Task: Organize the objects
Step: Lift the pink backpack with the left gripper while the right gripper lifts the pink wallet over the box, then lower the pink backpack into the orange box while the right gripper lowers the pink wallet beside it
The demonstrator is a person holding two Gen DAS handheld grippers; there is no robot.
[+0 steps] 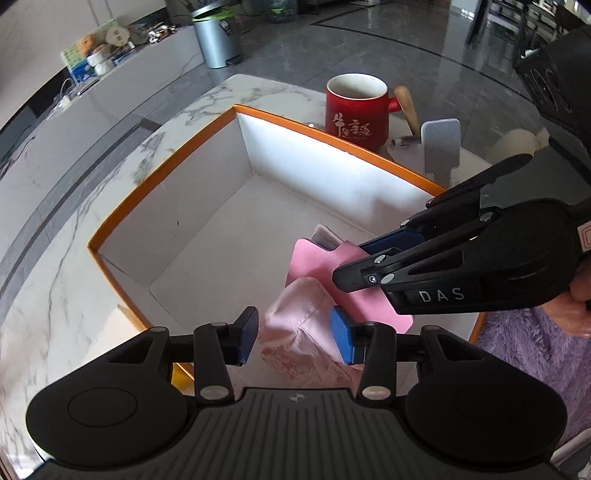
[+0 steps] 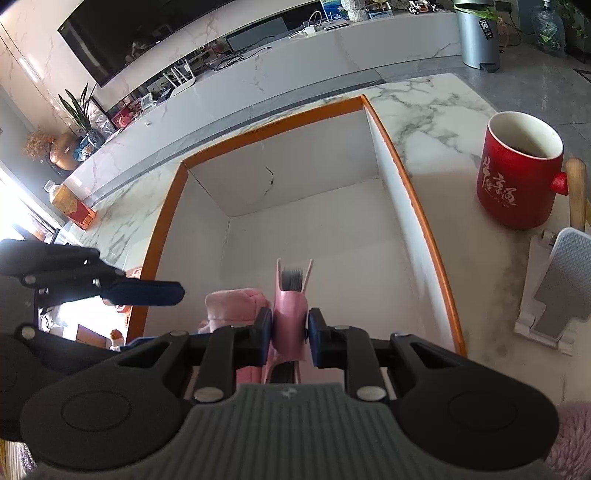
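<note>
A pink case [image 2: 290, 314] with a grey block inside sits low in the orange-rimmed white box [image 2: 421, 229], pinched between the fingers of the right gripper [image 2: 290, 334]. Just beside it lies a pink plush pouch [image 1: 295, 325], between the released, spread fingers of the left gripper [image 1: 295, 332]. On the marble table [image 2: 424, 110] nearby stand a red mug [image 2: 517, 173] and a white phone stand [image 2: 554, 288].

A bin [image 1: 218, 38] stands on the floor [image 1: 388, 48] beyond the table's far edge; a TV [image 2: 147, 33] hangs above the counter [image 2: 295, 70].
</note>
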